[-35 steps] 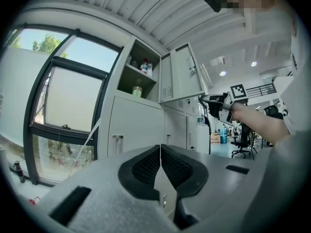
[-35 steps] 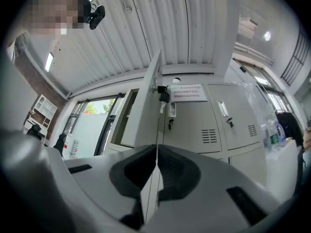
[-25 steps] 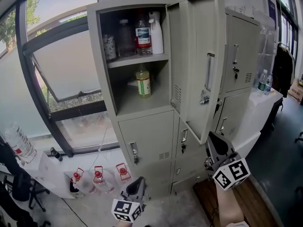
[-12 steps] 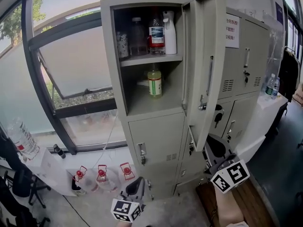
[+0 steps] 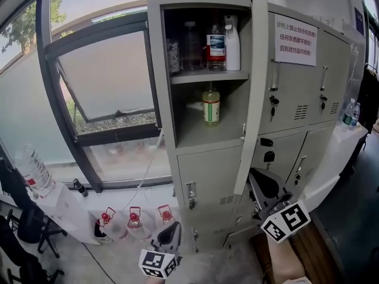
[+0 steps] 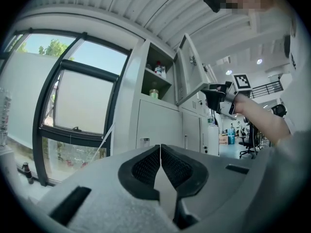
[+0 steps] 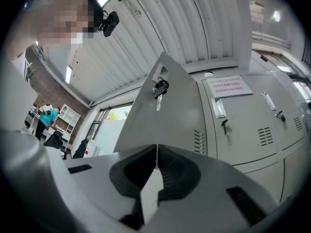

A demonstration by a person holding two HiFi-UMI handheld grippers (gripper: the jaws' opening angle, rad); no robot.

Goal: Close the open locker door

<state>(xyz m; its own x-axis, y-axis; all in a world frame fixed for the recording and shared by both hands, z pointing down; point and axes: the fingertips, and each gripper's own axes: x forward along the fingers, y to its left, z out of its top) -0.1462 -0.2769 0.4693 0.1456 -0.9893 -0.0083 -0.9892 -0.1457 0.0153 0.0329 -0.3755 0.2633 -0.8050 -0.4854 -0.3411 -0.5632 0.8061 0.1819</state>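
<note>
Beside a tall dark-framed window (image 5: pixel 100 81), the pale grey metal locker door (image 5: pixel 256 87) stands swung out from the top-left compartment of a grey locker bank (image 5: pixel 308 99), seen almost edge-on in the head view. Behind it, the open compartment (image 5: pixel 204 129) holds 2 levels: a white spray bottle (image 5: pixel 233 34) and a red-labelled bottle (image 5: pixel 216 43) among others on the upper shelf, and 1 yellow-green bottle (image 5: pixel 211 105) below.

The right gripper (image 5: pixel 256 182), with its marker cube, is raised just beside the door's lower corner; whether it touches the metal cannot be told. Its jaws are pressed together with nothing between them, and its own view looks up the door's outer face (image 7: pixel 165 115), where a bunch of keys (image 7: pixel 159 88) hangs from the lock. A white paper notice with red print (image 7: pixel 228 86) is stuck on the neighbouring closed locker.

The left gripper (image 5: pixel 172 231) hangs low, well apart from the door, near the foot of the lockers. Its jaws too are clenched on nothing, and its view takes in the open door (image 6: pixel 192 72) from the side.

Clear water jugs with red caps (image 5: pixel 133 220) sit on the floor under the window.
</note>
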